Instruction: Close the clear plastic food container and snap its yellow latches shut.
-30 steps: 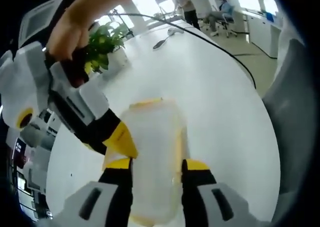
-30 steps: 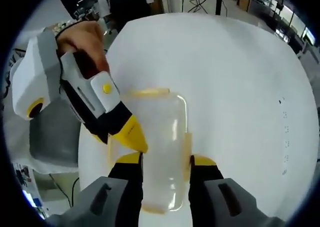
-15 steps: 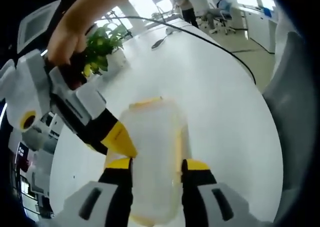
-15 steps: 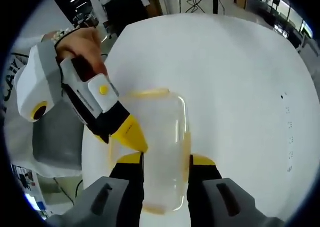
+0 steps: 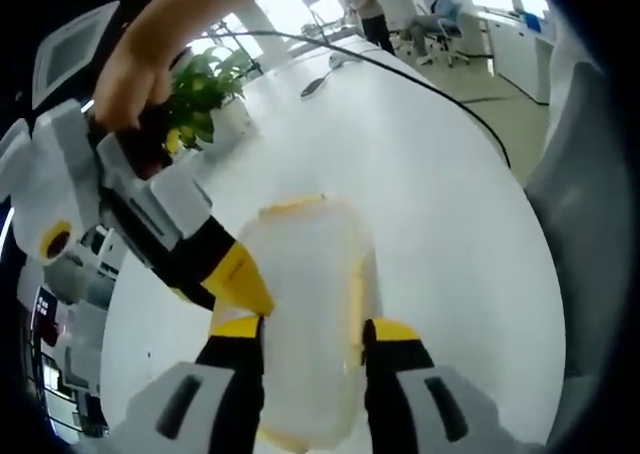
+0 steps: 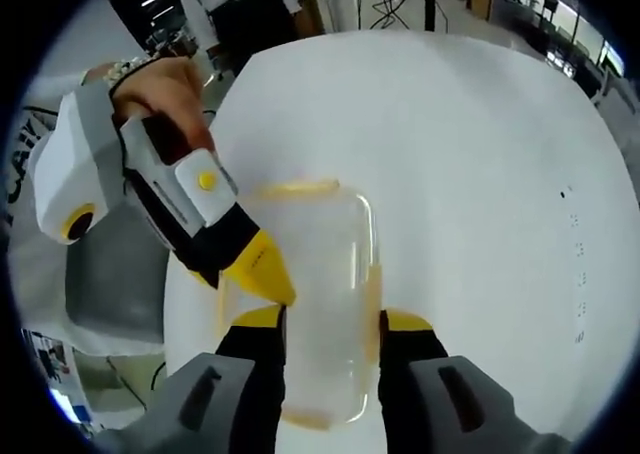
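grey-white claw (image 6: 325,324) bodies — black, yellow-tipped jaws

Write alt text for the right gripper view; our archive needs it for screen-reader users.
The right gripper straddles a clear plastic container with yellow latches on a white table, while the left gripper reaches in, its yellow tip at the container's edge.

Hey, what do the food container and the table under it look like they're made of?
The container looks like clear, slightly cloudy plastic: the table shows through its lid, and its edge latches are opaque yellow. The table looks like smooth matte white laminate, though that's uncertain.
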`<state>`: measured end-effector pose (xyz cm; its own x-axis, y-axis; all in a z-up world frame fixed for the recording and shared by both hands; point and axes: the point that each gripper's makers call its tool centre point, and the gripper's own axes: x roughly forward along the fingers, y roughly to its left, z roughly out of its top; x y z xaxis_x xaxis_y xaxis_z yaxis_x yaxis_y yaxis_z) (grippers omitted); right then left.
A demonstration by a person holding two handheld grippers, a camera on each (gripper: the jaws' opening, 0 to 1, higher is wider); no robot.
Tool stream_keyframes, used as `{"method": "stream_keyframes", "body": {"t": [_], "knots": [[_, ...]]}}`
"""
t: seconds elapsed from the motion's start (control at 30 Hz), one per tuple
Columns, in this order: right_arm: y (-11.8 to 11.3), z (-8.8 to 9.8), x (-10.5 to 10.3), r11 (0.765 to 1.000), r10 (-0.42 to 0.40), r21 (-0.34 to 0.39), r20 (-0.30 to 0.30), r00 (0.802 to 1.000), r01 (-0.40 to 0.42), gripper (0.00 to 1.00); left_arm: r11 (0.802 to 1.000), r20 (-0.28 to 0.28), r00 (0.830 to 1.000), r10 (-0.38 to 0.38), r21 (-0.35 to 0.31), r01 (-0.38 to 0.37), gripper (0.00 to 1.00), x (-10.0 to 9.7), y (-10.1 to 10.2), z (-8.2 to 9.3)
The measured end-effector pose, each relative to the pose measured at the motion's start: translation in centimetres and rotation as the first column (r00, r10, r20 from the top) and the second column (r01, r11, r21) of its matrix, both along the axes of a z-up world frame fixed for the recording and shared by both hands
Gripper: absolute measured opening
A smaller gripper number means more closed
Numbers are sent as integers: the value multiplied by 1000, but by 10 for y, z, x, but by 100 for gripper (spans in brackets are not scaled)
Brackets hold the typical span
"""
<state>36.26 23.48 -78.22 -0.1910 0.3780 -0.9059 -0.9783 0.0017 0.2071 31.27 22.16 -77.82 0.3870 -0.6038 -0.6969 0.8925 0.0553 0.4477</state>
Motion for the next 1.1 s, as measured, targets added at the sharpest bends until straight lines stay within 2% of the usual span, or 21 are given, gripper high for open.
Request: {"method": "stream_keyframes", "body": {"t": [0.07,0.17,0.33,0.4,0.43,0.47,0.5,0.53,0.63,0.73,0.8,0.83,0.9,1.03,1.1], "knots": [[1,1,1,1000,-5,8,0,1000,5,33,998,-53,998,39,-50,-42,33,0,-2,3],[2,2,-1,1000,-4,15,8,1000,4,33,1000,-29,1000,7,-29,-7,34,0,-1,2],[3,4,-1,1000,8,24,27,1000,-9,35,999,-56,998,5,-53,-8,34,1,-1,4],[2,4,5,1000,-1,28,66,998,-1,39,999,-65,998,20,-49,-23,35,2,-2,4],[3,4,6,1000,-3,31,73,997,1,41,999,-56,998,20,-47,-22,37,2,-1,4],[2,5,7,999,-4,35,80,997,1,43,998,-48,999,13,-61,-16,45,1,-2,6],[2,5,9,999,-15,32,91,996,12,44,994,-59,998,10,-104,-16,51,0,-6,9],[1,5,10,1000,-17,25,104,994,14,46,994,-72,997,17,-106,-24,55,0,-5,9],[-2,8,13,1000,-3,16,140,990,1,44,994,-58,998,33,-100,-38,53,4,0,11],[-7,10,15,1000,-20,20,145,989,17,44,990,-83,994,74,-118,-83,54,8,6,15],[-9,13,12,998,-39,45,129,991,33,45,984,-113,988,104,-132,-118,63,11,10,17],[-10,14,12,998,-42,53,131,991,36,44,984,-105,989,102,-135,-116,67,14,11,18],[-17,14,12,999,-40,42,162,986,33,45,983,-99,988,118,-128,-130,68,17,17,20],[-23,18,5,995,-67,83,144,987,55,48,980,-114,984,138,-130,-153,76,24,24,23],[-29,19,6,994,-79,91,159,984,65,50,981,-104,984,142,-115,-154,79,27,29,22]]}}
